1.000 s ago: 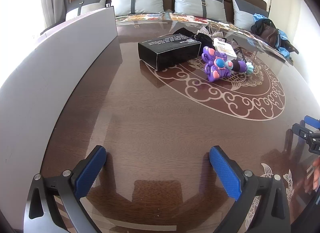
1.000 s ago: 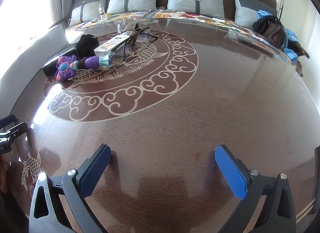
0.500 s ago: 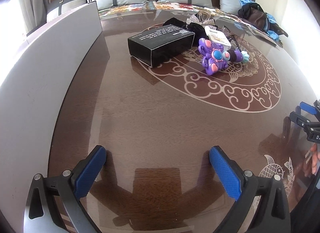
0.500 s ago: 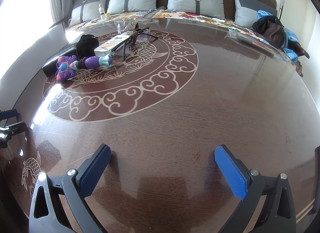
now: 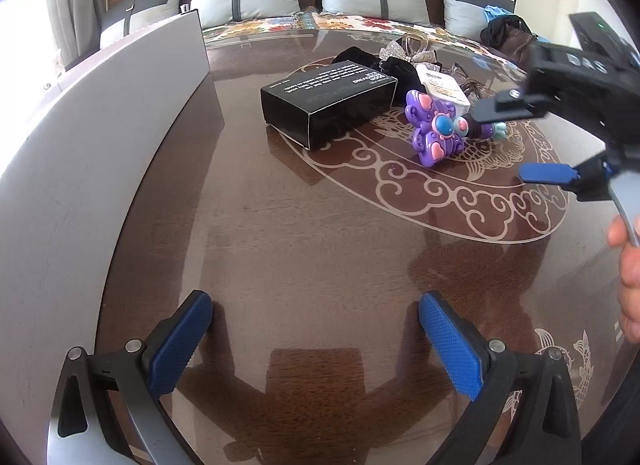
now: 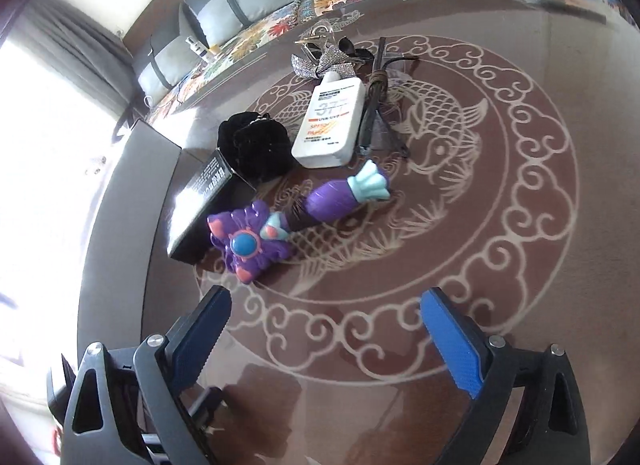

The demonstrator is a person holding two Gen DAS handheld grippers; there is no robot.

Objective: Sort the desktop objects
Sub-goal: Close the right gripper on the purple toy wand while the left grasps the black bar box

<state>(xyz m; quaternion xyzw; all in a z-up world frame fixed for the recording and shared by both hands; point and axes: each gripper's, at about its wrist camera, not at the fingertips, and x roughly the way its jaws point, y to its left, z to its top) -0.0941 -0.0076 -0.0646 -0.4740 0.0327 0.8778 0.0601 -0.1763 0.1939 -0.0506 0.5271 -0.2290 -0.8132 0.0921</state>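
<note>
Glossy brown desk (image 6: pixel 520 225): right gripper (image 6: pixel 324 329) has swung toward the purple toy wand (image 6: pixel 280 225), jaws closing, nothing between; left gripper (image 5: pixel 312 329) spread, idle. First pick likely.

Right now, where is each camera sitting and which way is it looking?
Left wrist: sits on the left hand-held gripper, looking down across the table toward the black box; its blue fingers, the right hand-held gripper and a hand show.
Right wrist: sits on the right hand-held gripper, jaws closing on nothing, looking down at the purple toy wand and white tube; its blue fingers show.
Both share the box, wand, tube and table.
</note>
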